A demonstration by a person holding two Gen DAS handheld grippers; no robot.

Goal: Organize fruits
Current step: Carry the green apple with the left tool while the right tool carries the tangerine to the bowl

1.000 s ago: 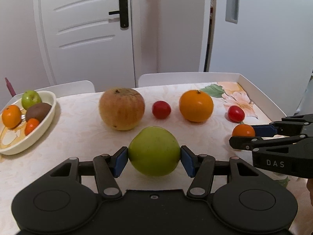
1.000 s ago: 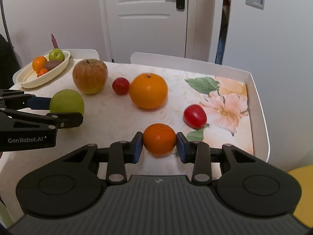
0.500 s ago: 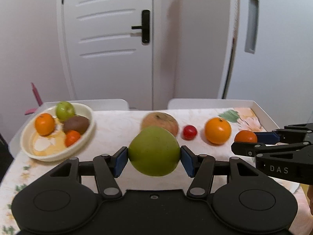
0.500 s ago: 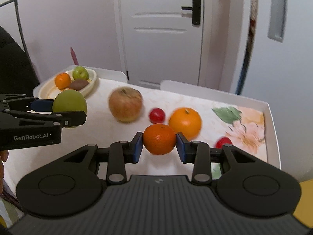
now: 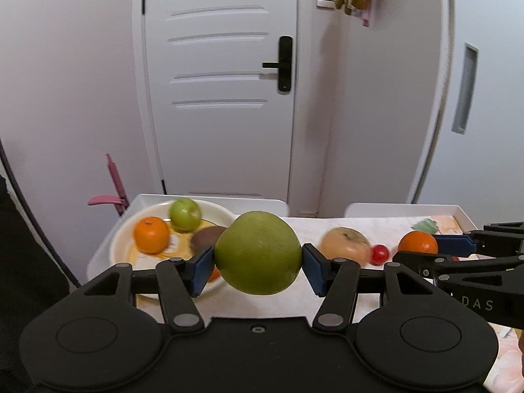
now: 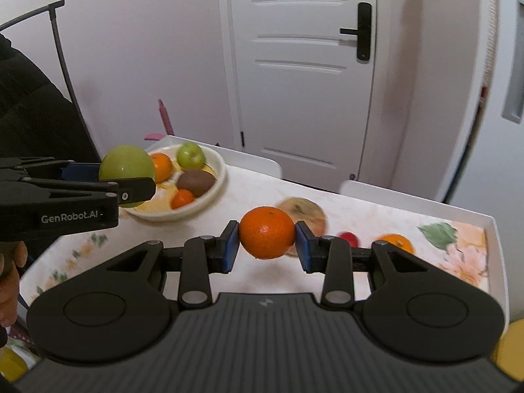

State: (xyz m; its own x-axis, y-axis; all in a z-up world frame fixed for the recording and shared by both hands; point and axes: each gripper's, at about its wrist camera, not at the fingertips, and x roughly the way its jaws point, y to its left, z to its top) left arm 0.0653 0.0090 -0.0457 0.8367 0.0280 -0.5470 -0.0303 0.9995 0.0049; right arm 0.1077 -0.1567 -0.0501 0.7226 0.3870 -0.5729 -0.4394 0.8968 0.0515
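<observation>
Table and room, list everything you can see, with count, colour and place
green apple: 1, green, in the left claw, off the table
mandarin: 1, orange, in the right claw, off the table
bowl: 1, cream, far left of the table
bowl fruit: small green apple, kiwi, two orange fruits
brown apple: 1, tan, mid table
tomato: 1, red, right of the brown apple
large orange: 1, orange, toward the table's right
table: 1, white rim, floral cloth
door: 1, white, black handle, behind the table
left claw: black, blue pads, shut on the green apple
right claw: black, blue pads, shut on the mandarin
hand: 1, at the left claw's grip
</observation>
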